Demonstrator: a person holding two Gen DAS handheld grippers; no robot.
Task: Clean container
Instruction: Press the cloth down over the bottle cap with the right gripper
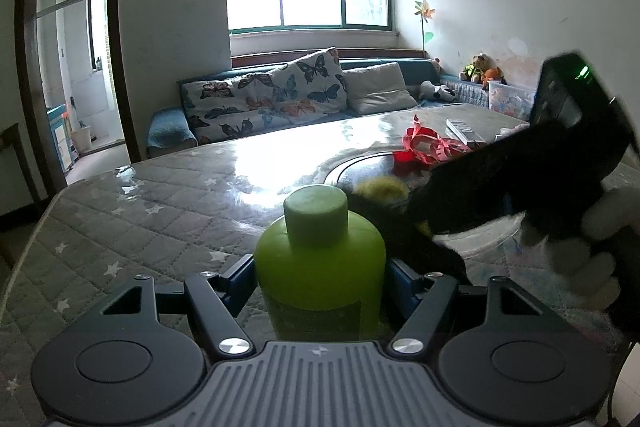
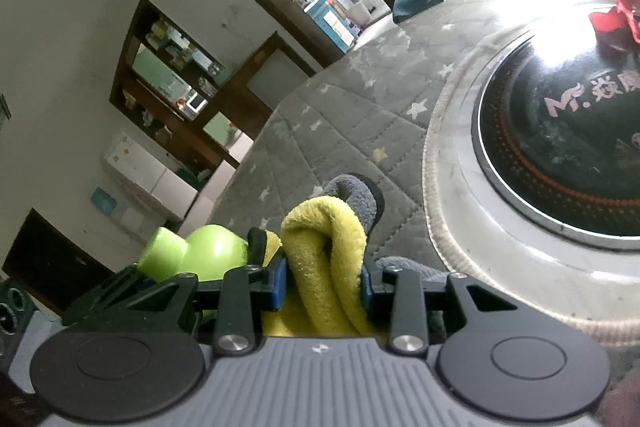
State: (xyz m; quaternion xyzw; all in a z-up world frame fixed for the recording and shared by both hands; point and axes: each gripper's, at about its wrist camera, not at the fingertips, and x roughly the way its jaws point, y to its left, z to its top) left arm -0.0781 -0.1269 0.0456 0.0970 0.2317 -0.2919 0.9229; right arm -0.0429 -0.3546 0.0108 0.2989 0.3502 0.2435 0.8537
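My left gripper (image 1: 320,277) is shut on a lime-green bottle (image 1: 320,267) with a green cap, held upright above the table. The bottle also shows at the lower left of the right wrist view (image 2: 200,251). My right gripper (image 2: 324,279) is shut on a folded yellow and grey cloth (image 2: 332,251). In the left wrist view the right gripper is a dark blur (image 1: 520,179) just right of the bottle, with the cloth (image 1: 382,189) close beside the bottle's cap.
A grey star-patterned quilted cover (image 1: 160,211) lies over the table. A round black cooktop (image 2: 560,131) in a white ring is set into it. A red ribbon (image 1: 428,147) and a remote (image 1: 464,131) lie beyond. A sofa (image 1: 280,95) stands behind.
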